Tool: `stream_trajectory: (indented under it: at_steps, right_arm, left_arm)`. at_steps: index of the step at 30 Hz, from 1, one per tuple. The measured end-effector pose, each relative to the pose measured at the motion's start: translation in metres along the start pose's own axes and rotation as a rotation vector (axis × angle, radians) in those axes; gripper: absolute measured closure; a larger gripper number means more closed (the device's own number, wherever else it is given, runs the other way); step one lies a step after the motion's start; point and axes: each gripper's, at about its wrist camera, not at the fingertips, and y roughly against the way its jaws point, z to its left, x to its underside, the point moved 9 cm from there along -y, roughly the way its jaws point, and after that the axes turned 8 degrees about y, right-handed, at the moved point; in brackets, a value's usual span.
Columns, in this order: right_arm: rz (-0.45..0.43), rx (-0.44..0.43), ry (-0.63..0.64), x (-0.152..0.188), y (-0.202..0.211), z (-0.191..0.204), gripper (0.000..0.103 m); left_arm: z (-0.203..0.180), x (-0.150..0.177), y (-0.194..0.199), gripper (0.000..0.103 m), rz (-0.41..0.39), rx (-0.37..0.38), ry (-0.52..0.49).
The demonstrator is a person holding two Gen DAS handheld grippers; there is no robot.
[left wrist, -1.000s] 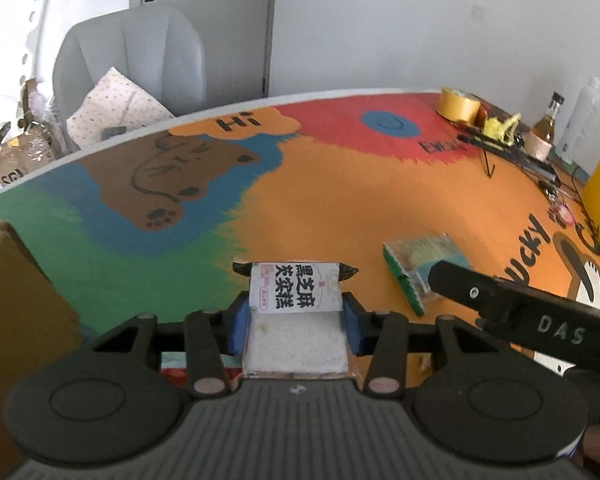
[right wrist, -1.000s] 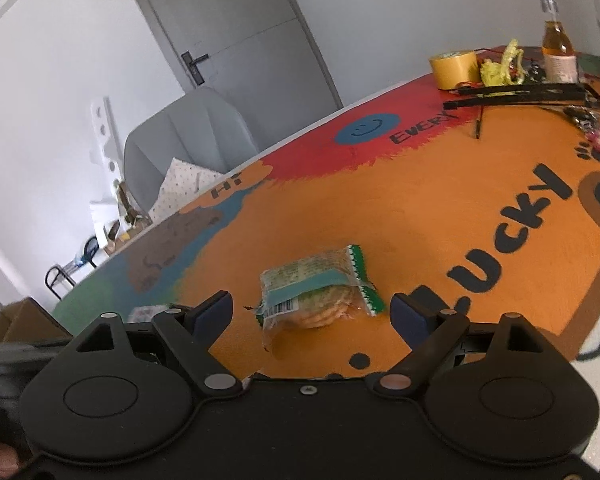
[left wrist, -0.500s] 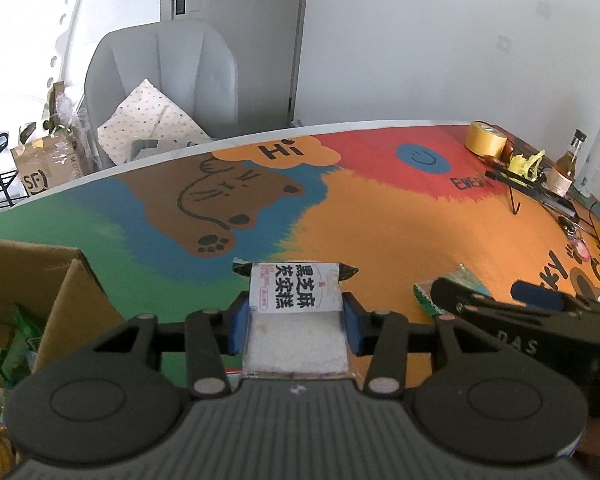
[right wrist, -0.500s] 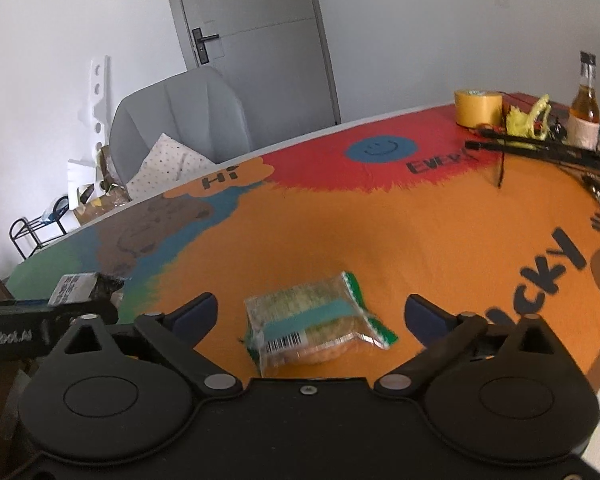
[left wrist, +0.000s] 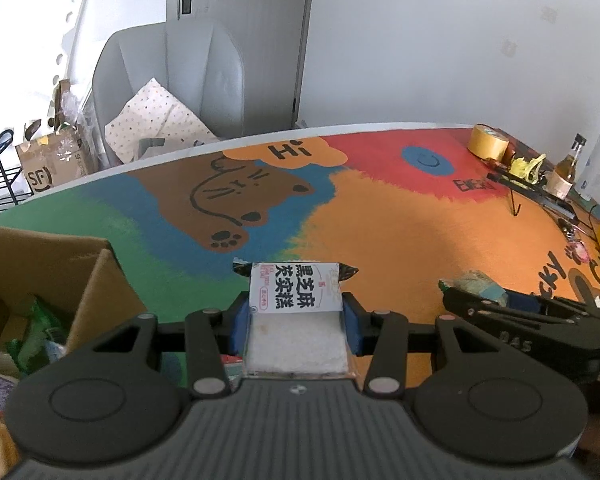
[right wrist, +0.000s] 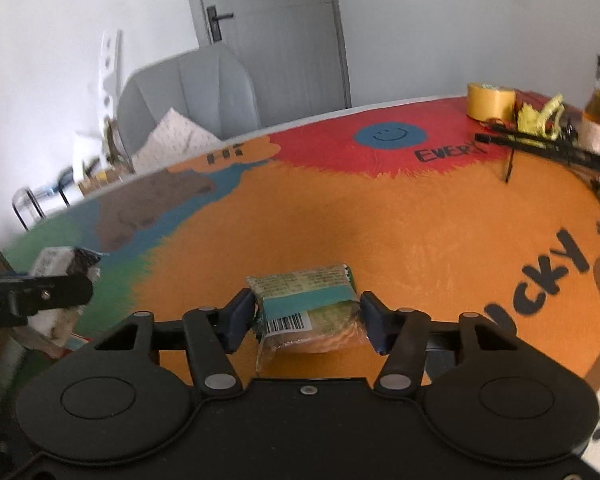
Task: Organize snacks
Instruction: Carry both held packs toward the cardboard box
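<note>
My left gripper [left wrist: 296,320] is shut on a white snack packet [left wrist: 296,292] with black lettering, held above the colourful table mat [left wrist: 380,220]. An open cardboard box [left wrist: 100,264] with snacks inside stands just to its left. In the right wrist view my right gripper [right wrist: 308,320] has its jaws closing on a clear biscuit packet [right wrist: 304,292] with a teal band, and both pads touch its sides. The packet rests on the orange part of the mat [right wrist: 380,220]. The left wrist view shows the right gripper [left wrist: 500,312] at the biscuit packet [left wrist: 474,282].
A yellow tape roll [left wrist: 488,142], a small bottle [left wrist: 568,164] and a black folding stand [left wrist: 532,192] crowd the table's far right. A grey chair [left wrist: 172,80] with a dotted cushion stands behind the table. The left gripper [right wrist: 40,292] shows at the right wrist view's left edge.
The right jaws swung wide around the biscuit packet, then came in against its sides. The left gripper lifted and drew back with its packet, bringing the cardboard box into view.
</note>
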Motion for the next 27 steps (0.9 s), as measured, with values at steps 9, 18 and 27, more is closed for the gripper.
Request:
stream_trajectory:
  at_steps: [9,18,27]
  right_arm:
    - [-0.058,-0.044,-0.037,-0.004,0.035,0.012,0.048]
    - [-0.099,-0.076,-0.025,-0.017,0.062,0.042,0.048]
    - [-0.158,-0.149,-0.003,-0.035,0.091,0.085,0.048]
  left_arm:
    - [0.008,-0.003,0.031,0.057,-0.025,0.024,0.019]
    - [0.029,-0.011,0.064,0.057,-0.072,0.030,0.042]
    - [0.056,-0.017,0.095,0.057,-0.112,0.030,0.067]
